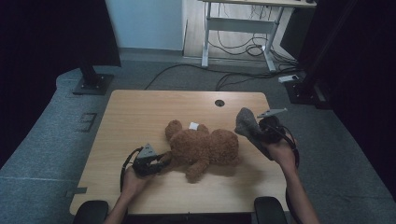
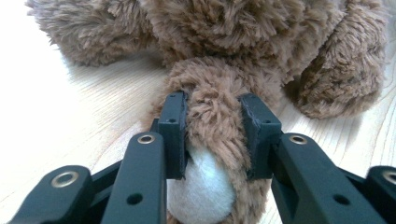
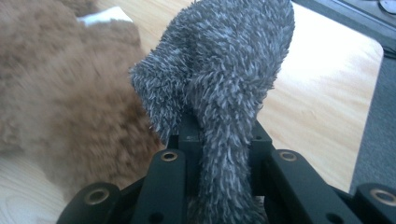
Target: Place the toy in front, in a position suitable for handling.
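Teddy bear: my brown plush teddy bear [image 1: 201, 148] lies sprawled flat on the middle of the wooden tabletop [image 1: 140, 112], shaggy fur all over, its limbs splayed out to the sides.
Paw: the limb I hold ends in a pale, smooth felt pad [image 2: 201, 189], plain against the long brown pile in the left gripper view.
Tag: a small white tag [image 1: 194, 126] shows at the bear's far edge.
Sock: the grey fuzzy sock [image 1: 247, 125] is a soft, speckled grey thing with short bristly pile, folded over at its top and standing up out of my right fingers.
Left fingers: my left gripper [image 1: 161, 161] pinches the bear's limb, one pad [image 2: 173, 133] on each side of it and the fur bulging out between them; the limb is squeezed but not flattened.
Right fingers: my right gripper [image 1: 259, 135] is clamped on the lower part of the sock, held in the air above the right edge of the tabletop, just beside the bear's right end and not touching it.
Hidden: the bear's face is not to be made out, and I cannot tell which end is its head; the sock's lower end is covered by my right fingers and hand.
Blurred: in the right gripper view the bear's fur at the left is smeared and soft.
Cut off: the left gripper view crops the bear's body at the top.
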Available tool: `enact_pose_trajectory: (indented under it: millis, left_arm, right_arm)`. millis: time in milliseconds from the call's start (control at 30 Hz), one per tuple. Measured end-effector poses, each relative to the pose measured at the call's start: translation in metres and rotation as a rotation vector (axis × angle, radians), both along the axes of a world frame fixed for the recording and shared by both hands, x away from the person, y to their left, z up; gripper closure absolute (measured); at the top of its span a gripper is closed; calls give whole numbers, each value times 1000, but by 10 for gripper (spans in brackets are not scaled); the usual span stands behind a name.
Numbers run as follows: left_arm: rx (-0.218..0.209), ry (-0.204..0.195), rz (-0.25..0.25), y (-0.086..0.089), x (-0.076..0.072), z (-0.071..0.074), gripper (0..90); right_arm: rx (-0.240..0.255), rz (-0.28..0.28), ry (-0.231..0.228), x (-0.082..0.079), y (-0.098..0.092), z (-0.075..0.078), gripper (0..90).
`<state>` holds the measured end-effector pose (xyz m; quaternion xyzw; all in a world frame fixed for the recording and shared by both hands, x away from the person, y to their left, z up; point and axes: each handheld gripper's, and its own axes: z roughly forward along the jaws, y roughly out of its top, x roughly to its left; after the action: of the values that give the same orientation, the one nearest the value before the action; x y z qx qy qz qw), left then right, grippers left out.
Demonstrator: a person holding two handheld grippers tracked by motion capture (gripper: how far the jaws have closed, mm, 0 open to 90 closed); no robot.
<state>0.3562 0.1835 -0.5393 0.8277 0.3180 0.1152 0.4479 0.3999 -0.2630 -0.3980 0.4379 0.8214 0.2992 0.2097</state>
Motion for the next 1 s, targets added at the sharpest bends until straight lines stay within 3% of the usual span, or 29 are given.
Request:
enact_pose_trajectory:
  millis: [467, 600, 1000]
  left_arm:
    - [3, 0, -2, 0, 0, 0, 647]
    - [1, 0, -1, 0, 0, 0, 647]
    - [8, -8, -3, 0, -1, 0, 643]
  right_arm:
    - [-6, -98, 17, -33, -25, -46, 744]
    - [13, -134, 29, -40, -32, -63, 744]
    - [68, -168, 71, -52, -32, -109, 728]
